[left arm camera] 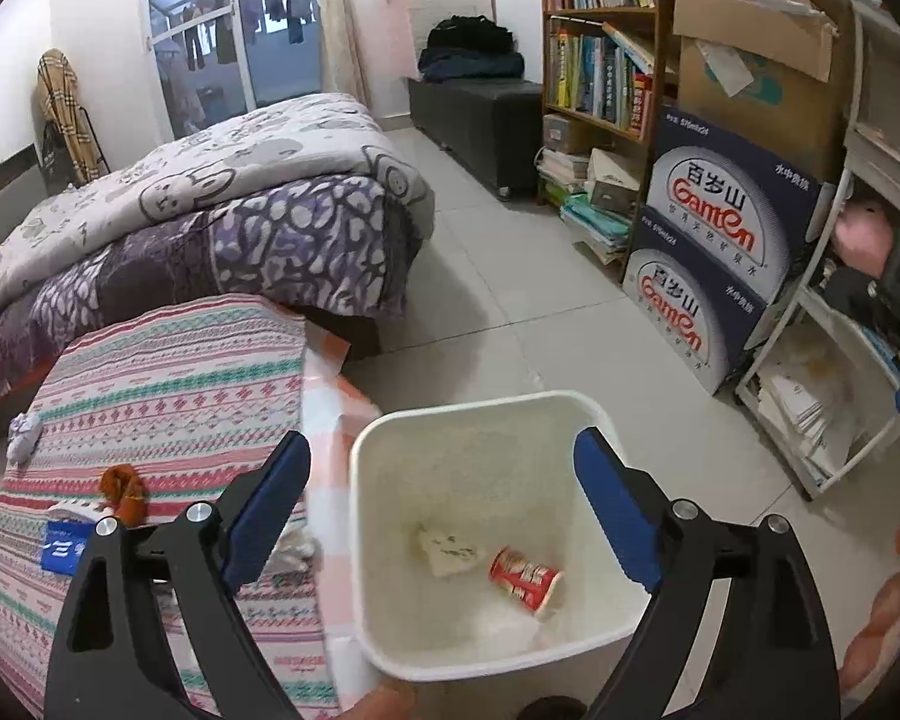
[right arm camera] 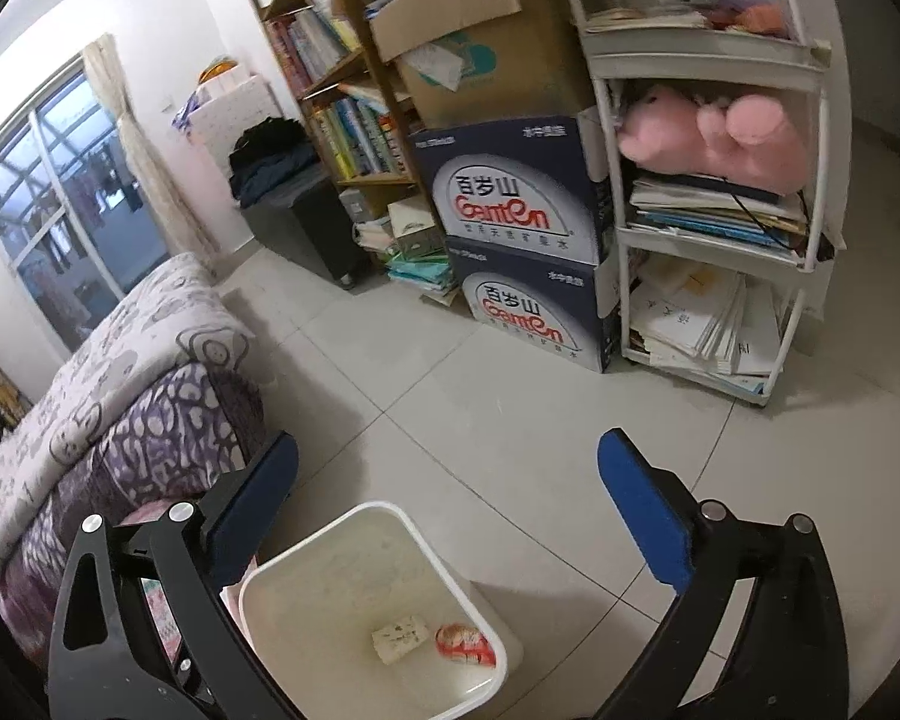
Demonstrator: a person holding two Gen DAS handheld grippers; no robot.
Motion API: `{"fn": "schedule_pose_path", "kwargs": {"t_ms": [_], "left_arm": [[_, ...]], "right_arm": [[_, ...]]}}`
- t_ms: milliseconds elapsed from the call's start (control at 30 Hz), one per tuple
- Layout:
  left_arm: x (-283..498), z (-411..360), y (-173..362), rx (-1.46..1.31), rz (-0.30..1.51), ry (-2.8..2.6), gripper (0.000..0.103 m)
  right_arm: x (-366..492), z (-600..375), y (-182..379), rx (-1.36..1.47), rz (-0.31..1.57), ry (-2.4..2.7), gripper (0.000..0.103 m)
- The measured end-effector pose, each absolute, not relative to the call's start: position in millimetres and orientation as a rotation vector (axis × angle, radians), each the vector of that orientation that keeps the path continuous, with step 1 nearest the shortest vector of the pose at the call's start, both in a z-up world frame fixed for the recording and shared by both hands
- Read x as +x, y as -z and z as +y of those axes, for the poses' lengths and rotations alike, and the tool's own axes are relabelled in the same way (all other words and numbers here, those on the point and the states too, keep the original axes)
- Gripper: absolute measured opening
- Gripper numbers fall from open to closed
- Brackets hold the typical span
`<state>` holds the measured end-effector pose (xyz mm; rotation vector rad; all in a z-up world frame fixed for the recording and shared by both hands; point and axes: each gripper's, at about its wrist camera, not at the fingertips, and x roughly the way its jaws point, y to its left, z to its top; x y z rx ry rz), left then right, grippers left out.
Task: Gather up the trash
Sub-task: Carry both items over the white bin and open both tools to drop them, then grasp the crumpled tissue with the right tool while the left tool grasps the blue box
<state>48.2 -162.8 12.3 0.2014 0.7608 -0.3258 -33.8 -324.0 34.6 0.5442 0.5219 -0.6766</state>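
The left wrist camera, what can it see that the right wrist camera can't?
Only the left wrist view shows the striped cloth with trash lying on it: a crumpled tissue, an orange scrap and a blue packet. Only the right wrist view shows the pink plush toy clearly, on the white shelf. Both show the white bin on the floor, holding a red wrapper and a pale scrap, plus the bed, the bookshelf and the Ganten boxes. Both grippers' jaws are open and empty.
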Motion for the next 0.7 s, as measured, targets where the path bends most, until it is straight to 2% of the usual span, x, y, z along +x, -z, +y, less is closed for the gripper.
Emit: {"fn": "schedule_pose_path", "kwargs": {"t_ms": [500,700], "left_arm": [[45.3,-59.2,7.8,0.253,0.797,0.169,0.088],[56.0,0.5,22.9,0.214,0.886,0.068,0.088]], "right_arm": [[3.5,-269.9,-22.9,0.411,0.667,0.544,0.096],[27.5,-241.6,-10.2,0.326,0.748,0.479,0.096]]}}
